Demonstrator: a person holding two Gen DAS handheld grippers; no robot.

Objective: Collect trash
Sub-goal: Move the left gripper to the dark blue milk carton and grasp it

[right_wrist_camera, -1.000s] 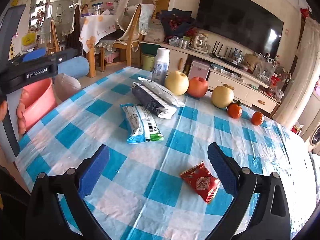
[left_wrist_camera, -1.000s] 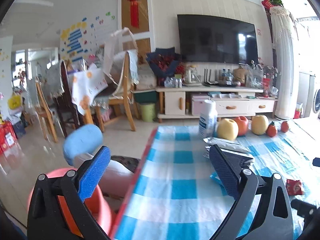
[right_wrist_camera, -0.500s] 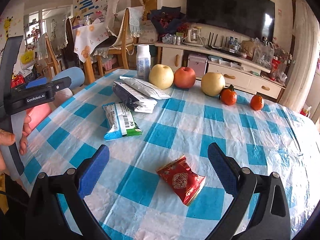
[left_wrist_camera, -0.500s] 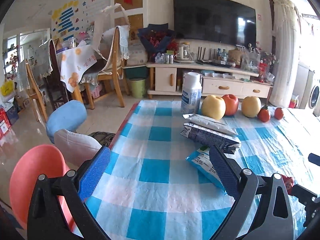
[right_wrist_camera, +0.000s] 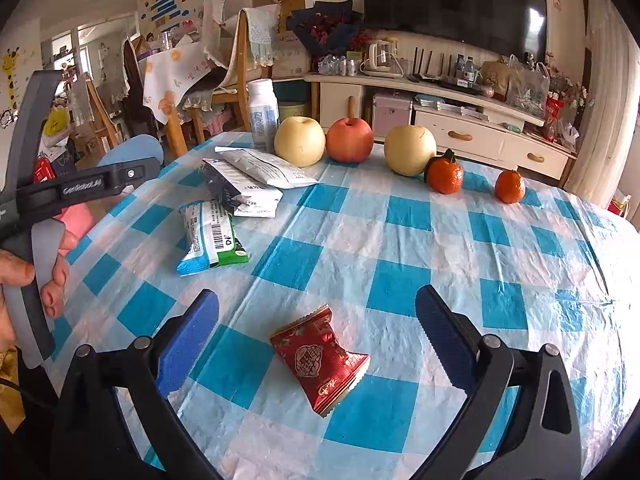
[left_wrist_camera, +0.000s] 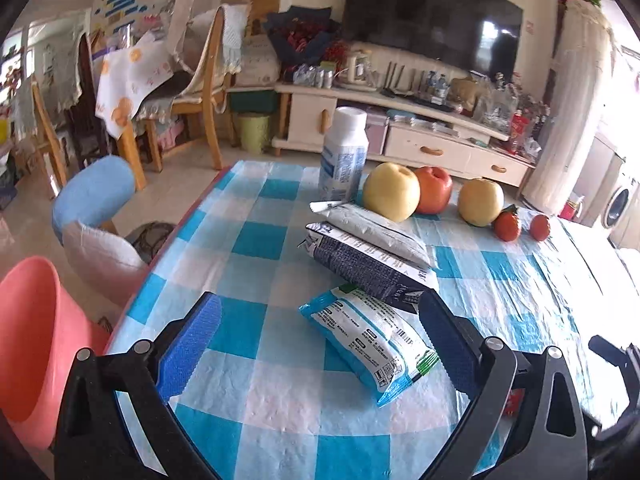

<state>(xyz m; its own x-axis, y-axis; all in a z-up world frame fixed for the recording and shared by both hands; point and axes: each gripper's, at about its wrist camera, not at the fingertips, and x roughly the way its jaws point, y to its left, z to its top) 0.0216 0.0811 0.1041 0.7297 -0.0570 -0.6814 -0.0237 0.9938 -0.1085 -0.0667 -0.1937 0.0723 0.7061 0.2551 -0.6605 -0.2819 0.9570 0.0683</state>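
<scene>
Both claws are gaping wide and holding nothing, the right gripper (right_wrist_camera: 316, 344) framing the red snack packet (right_wrist_camera: 320, 364) lying between its fingers and the left gripper (left_wrist_camera: 320, 352) framing the blue-and-white wrapper (left_wrist_camera: 370, 342), both probably light, crinkly and slippery, best pinched across the middle.

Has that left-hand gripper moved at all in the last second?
Yes. The left gripper has swung right, over the table: the pink bin has slid to the left edge, and the blue-and-white wrapper now lies between its jaws.
</scene>
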